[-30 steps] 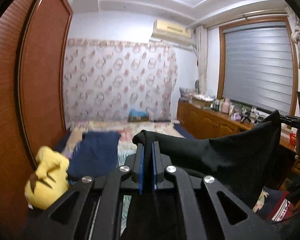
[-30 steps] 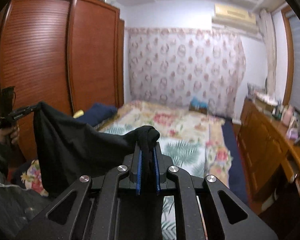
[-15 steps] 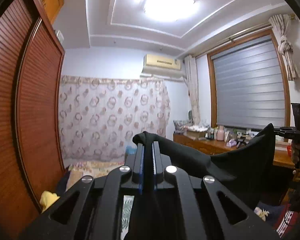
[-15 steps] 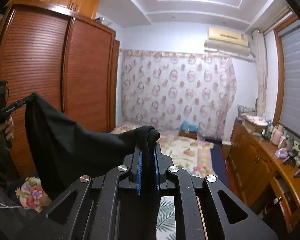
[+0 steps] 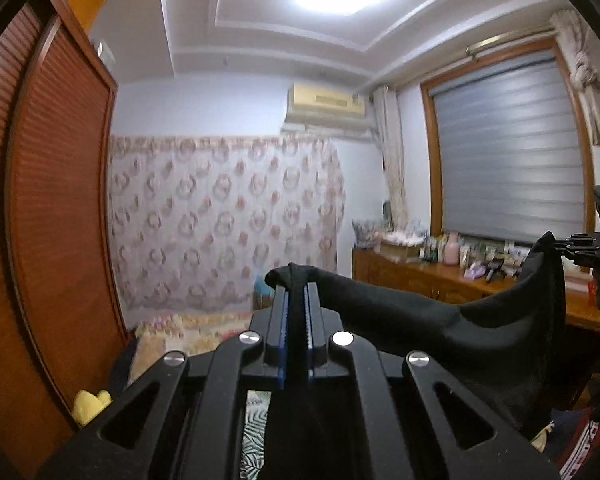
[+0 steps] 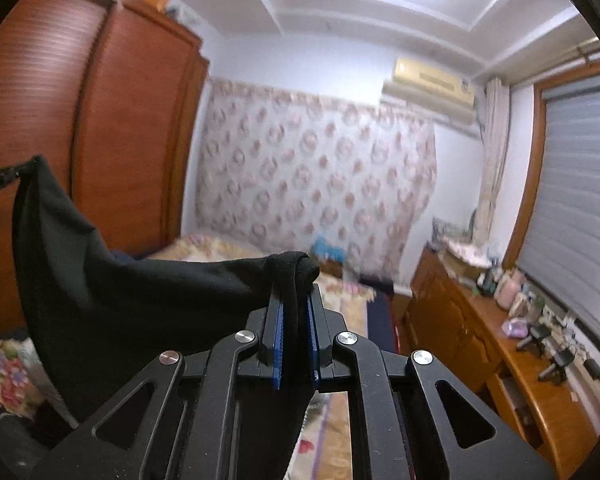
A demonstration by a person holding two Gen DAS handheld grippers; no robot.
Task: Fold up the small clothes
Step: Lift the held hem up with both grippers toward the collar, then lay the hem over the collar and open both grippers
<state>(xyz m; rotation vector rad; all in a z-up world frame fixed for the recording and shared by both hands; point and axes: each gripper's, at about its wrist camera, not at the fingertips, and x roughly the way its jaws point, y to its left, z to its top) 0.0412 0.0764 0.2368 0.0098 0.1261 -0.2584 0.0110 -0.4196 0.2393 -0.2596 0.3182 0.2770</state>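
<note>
A black garment (image 5: 440, 320) hangs stretched in the air between my two grippers. My left gripper (image 5: 296, 292) is shut on one corner of it, and the cloth bunches over the blue pads. My right gripper (image 6: 296, 284) is shut on the other corner of the garment (image 6: 112, 292). In the left wrist view the right gripper (image 5: 580, 240) shows at the far right, holding its corner. In the right wrist view the left gripper (image 6: 4, 176) shows at the far left. Both grippers are raised and tilted up toward the ceiling.
A bed with a floral cover (image 6: 352, 304) lies below and ahead. A wooden wardrobe (image 5: 56, 208) stands at the left. A wooden dresser (image 6: 512, 364) with small items runs under the window at the right. A yellow plush toy (image 5: 90, 404) lies low left.
Both grippers have risen and tilted upward with the garment still held between them. The bed has dropped low in both views and the ceiling light has come into view.
</note>
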